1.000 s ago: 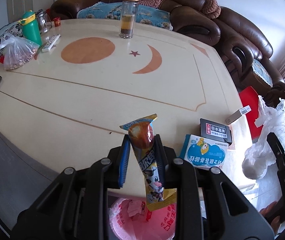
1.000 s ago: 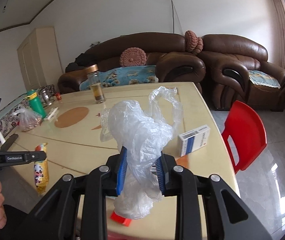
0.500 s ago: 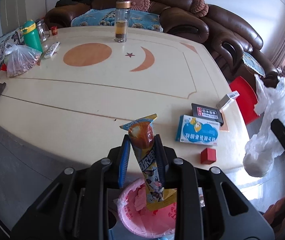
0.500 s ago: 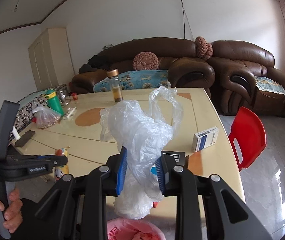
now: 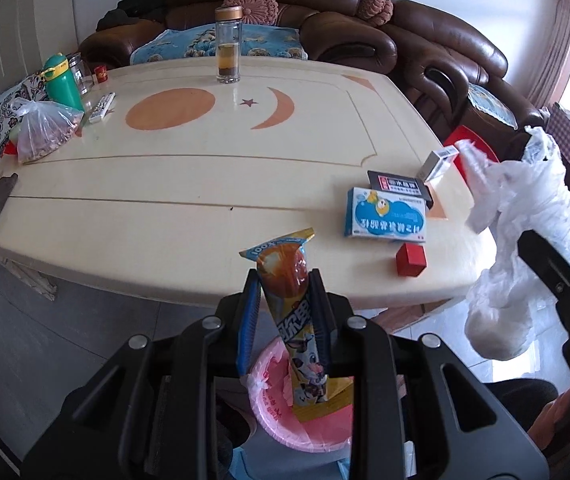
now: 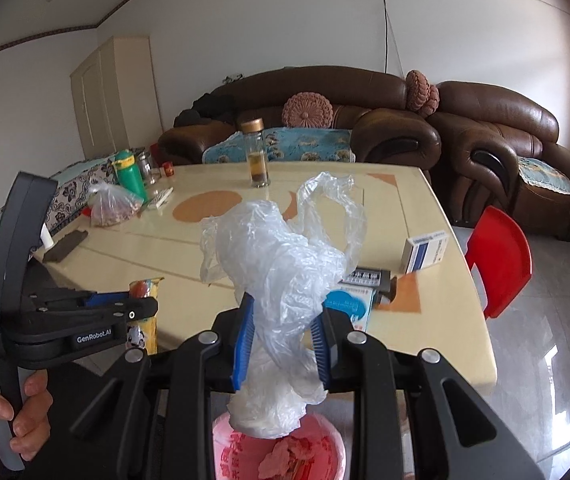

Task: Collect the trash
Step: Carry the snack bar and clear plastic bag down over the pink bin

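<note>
Your left claw [image 5: 285, 320] pinches the yellow cartoon snack wrapper [image 5: 295, 316], your right claw [image 6: 283, 338] the crumpled clear plastic bag [image 6: 281, 264], both above the pink-lined bin [image 6: 325, 446]. Released off-centre, the light bag could drift past the rim.
</note>
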A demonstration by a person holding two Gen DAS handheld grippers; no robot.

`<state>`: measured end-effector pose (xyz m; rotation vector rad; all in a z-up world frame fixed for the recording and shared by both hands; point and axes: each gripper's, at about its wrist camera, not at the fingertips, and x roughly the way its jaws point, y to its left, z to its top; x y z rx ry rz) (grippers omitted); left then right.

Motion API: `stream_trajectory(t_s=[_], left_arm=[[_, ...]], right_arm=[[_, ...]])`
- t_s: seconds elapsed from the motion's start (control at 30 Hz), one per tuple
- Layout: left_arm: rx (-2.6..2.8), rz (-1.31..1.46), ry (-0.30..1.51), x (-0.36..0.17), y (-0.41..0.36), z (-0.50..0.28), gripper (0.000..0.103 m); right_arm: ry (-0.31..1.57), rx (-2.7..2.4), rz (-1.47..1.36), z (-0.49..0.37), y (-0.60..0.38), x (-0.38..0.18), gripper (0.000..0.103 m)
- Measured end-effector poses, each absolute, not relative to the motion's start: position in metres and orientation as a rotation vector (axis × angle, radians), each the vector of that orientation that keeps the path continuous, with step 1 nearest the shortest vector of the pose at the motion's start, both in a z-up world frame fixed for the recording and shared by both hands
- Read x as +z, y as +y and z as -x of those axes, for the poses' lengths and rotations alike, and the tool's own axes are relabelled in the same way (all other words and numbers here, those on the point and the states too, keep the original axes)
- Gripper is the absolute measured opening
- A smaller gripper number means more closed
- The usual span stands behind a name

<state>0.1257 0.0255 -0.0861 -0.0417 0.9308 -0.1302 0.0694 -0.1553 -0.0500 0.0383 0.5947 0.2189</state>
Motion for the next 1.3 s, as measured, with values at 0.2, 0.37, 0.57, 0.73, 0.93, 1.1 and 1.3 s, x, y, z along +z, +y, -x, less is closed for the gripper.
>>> stream_trajectory(t_s=[0.2,0.37,0.57,0.73,0.93,1.1,1.3], left_arm=[[-0.150,-0.001,0.949,-0.104,0.019,-0.113,0.025],[-0.178,-0.035,0.990,-0.128,0.013,-0.106,0.025],[-0.194,-0.073,1.021,-0.152,0.006,-0.099,0.025],[-0.207,-0.099,1.056,-0.175,0.000,-0.098,0.025],[-0.226,-0.125,1.110,-0.203,-0.009,-0.100,0.025],[-0.244,-0.137,1.163,-0.228,-0.016,-0.103,0.025],[-0.261,-0.144,1.252,-0.265,-0.023,-0.106,0.025]], right_arm=[[0.648,0.237,-0.011,-0.053,-0.144,-0.070,0.026],[0.706,0.252,-0.022,-0.045,-0.142,-0.094,0.026],[0.781,0.251,-0.023,-0.038,-0.142,-0.125,0.026],[0.836,0.245,-0.024,-0.039,-0.146,-0.148,0.026],[0.897,0.248,-0.030,-0.043,-0.150,-0.176,0.026],[0.956,0.251,-0.029,-0.051,-0.151,-0.201,0.026],[1.046,0.257,-0.044,-0.061,-0.154,-0.236,0.026]])
